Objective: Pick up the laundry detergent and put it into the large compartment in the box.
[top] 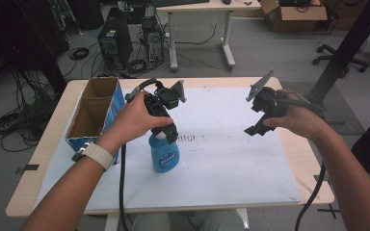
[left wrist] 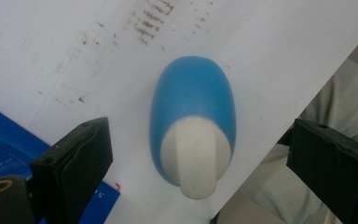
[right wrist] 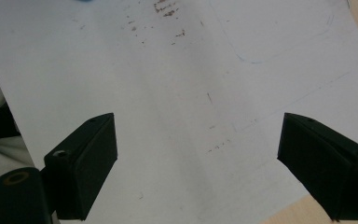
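Observation:
A blue spray bottle [top: 165,155] with a white nozzle top stands upright on the white sheet near the table's front left. My left gripper [top: 169,131] hangs right above it, open, jaws spread wide on either side. From above, in the left gripper view, the bottle [left wrist: 193,116] shows as a blue oval with its white nozzle [left wrist: 195,158] between the two pads, touching neither. My right gripper [top: 255,129] hovers open over the bare sheet at the right, with nothing between its jaws.
An open blue cardboard box [top: 95,111] with two compartments stands at the table's left, close to my left forearm. The white sheet [top: 231,159] covers most of the tabletop and has brown smudges [top: 190,138] near its middle. Computers, cables and another desk lie beyond the table.

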Demonstrator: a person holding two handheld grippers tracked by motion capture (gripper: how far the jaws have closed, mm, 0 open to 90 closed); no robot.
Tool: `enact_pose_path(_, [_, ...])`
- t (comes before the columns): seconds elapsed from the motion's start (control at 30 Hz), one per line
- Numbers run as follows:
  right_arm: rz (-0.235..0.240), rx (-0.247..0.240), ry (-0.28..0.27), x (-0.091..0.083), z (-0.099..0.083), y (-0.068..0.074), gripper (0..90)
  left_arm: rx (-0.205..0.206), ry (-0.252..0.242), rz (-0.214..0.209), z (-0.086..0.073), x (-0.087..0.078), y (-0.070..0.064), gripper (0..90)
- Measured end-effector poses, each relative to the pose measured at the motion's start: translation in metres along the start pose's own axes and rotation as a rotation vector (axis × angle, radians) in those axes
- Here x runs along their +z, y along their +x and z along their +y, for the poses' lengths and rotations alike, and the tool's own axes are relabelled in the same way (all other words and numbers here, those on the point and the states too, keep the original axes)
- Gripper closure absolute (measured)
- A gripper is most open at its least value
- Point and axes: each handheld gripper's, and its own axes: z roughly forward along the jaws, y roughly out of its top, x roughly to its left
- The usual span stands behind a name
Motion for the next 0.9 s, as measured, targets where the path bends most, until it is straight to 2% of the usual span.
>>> enact_pose_path(0.3, [0.001, -0.008, 0.008, 0.004, 0.002, 0.001, 11.8, 0.001, 0.01, -0.012, 0.0, 0.014, -0.001, 6.9])
enact_pose_path(0.63, [0.005, -0.009, 0.004, 0.006, 0.003, 0.0, 11.7, -0.002, 0.011, 0.001, -0.002, 0.023, 0.002, 7.1])
enact_pose_path(0.9, [0.01, -0.007, 0.006, 0.008, 0.002, 0.0, 11.7, -0.001, 0.021, -0.008, -0.003, 0.031, 0.002, 7.2])
